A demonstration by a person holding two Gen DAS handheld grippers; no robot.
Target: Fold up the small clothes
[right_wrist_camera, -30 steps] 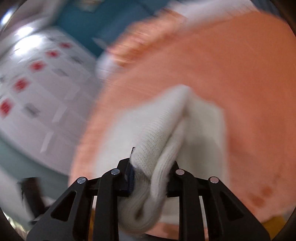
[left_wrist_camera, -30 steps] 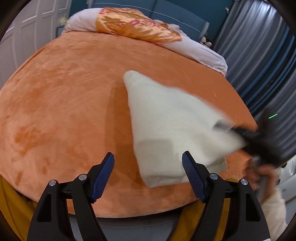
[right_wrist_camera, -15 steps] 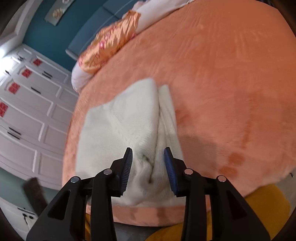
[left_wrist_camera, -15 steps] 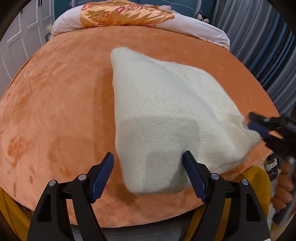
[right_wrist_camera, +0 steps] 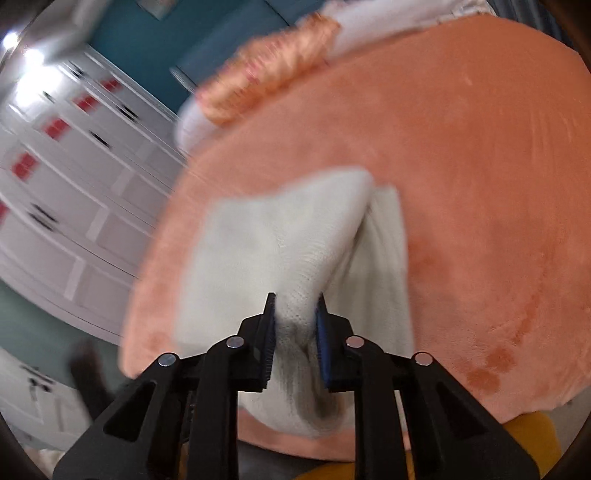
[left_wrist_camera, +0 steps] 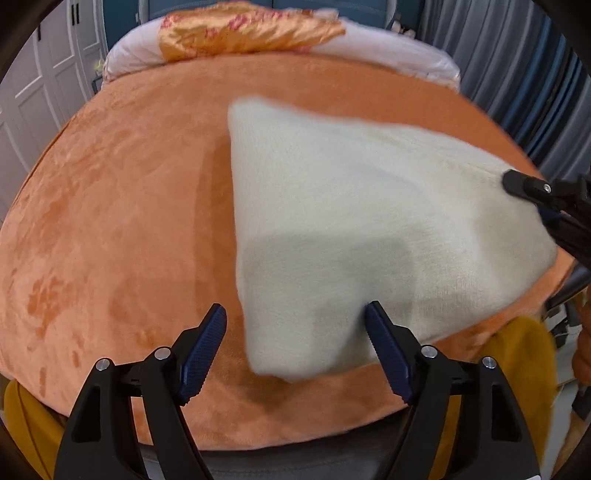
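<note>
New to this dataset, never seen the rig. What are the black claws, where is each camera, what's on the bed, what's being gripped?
No robot arm here: a person holds a two-finger gripper in each hand, and each gripper carries a fisheye camera that looks forward along its fingers. So every picture shows its own gripper at the bottom edge.

The left wrist view shows the left gripper open, its blue pads either side of the near corner of a cream knitted garment without pressing it. The right gripper comes in at that picture's right edge.

In the right wrist view, the right gripper has just been closing and pinches a bunched fold of that garment, lifting it.

The garment lies on an orange plush bedspread, with an orange patterned pillow at the far end.
</note>
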